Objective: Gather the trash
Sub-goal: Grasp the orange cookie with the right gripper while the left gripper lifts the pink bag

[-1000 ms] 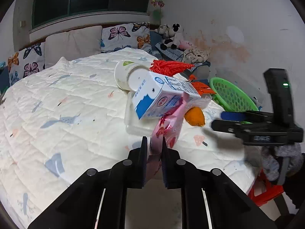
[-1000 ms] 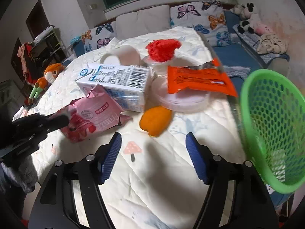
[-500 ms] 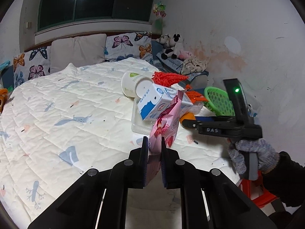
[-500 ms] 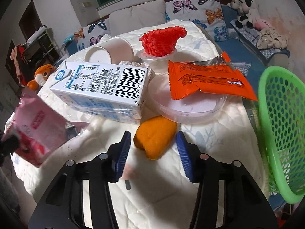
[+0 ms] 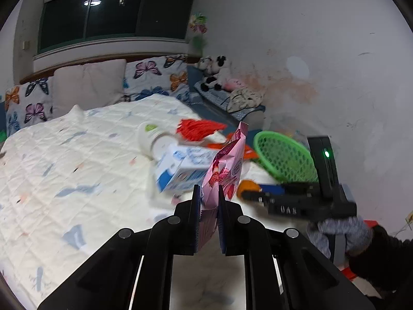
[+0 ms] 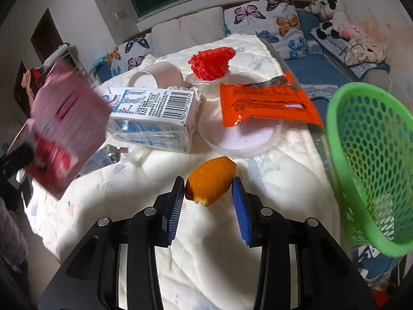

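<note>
Left of the milk carton (image 6: 152,118), the left gripper (image 5: 208,201) has lifted its pinched pink wrapper (image 5: 227,170) off the bed; right of the carton, the right gripper (image 6: 208,193) has narrowed around the orange peel (image 6: 210,179), not yet clamped; both should next go to the green basket (image 6: 371,160) further right.

A: How does the left black two-finger gripper with blue pads (image 5: 208,199) stand?

B: Its jaws are pressed together on a thin pink foil wrapper (image 5: 224,170), which sticks up from between them.

A: And the right black two-finger gripper with blue pads (image 6: 208,193)?

B: Its jaws are parted to either side of an orange peel-like lump (image 6: 210,179), left pad just touching, right pad just clear. A grey knitted glove (image 5: 340,232) grips its handle.
</note>
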